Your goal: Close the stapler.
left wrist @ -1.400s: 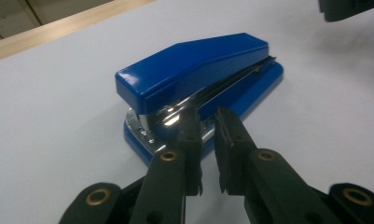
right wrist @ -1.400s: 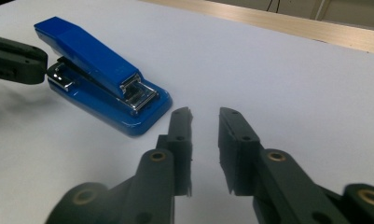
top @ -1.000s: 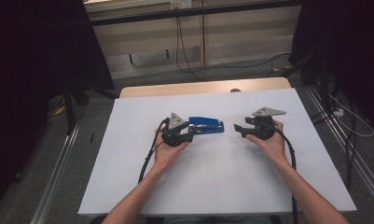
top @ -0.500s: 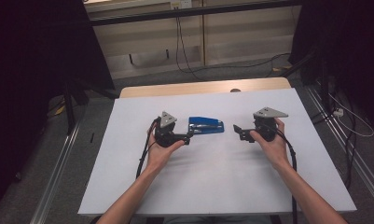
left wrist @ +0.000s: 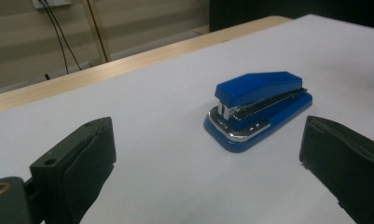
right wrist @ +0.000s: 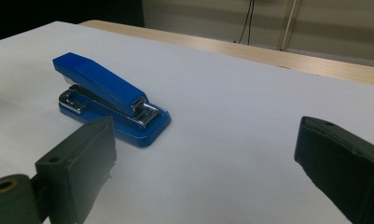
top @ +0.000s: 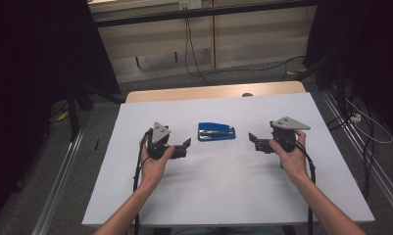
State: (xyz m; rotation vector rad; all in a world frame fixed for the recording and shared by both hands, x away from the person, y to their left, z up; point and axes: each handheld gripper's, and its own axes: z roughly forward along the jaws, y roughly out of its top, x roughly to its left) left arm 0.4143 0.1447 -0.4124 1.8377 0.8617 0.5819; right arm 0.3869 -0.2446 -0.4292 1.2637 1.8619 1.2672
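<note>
Nearest the camera in the high view, two bare forearms rising from the bottom edge, each hand wrapped around a gripper with cable trailing back along the arm. Left gripper (top: 186, 146) held just above the white table cover (top: 223, 196), jaws spread wide with nothing between them, having just been opening; pointed inward toward the middle of the table. Right gripper (top: 254, 140) mirrored on the other side, jaws likewise parted and empty, likewise just opened, also aimed inward. Between the two and slightly farther off, a blue stapler (top: 216, 131) lying flat on its base, closed, apart from both grippers and touched by neither. Seen along the left jaws with its hinged end (left wrist: 231, 93) nearest; seen from the right with its nose farthest. Probably set down and released, hence both sets of jaws wide and drawn back to either side. Beyond, a bare wooden table edge (top: 213, 91), then floor, cables and a pale wall.
</note>
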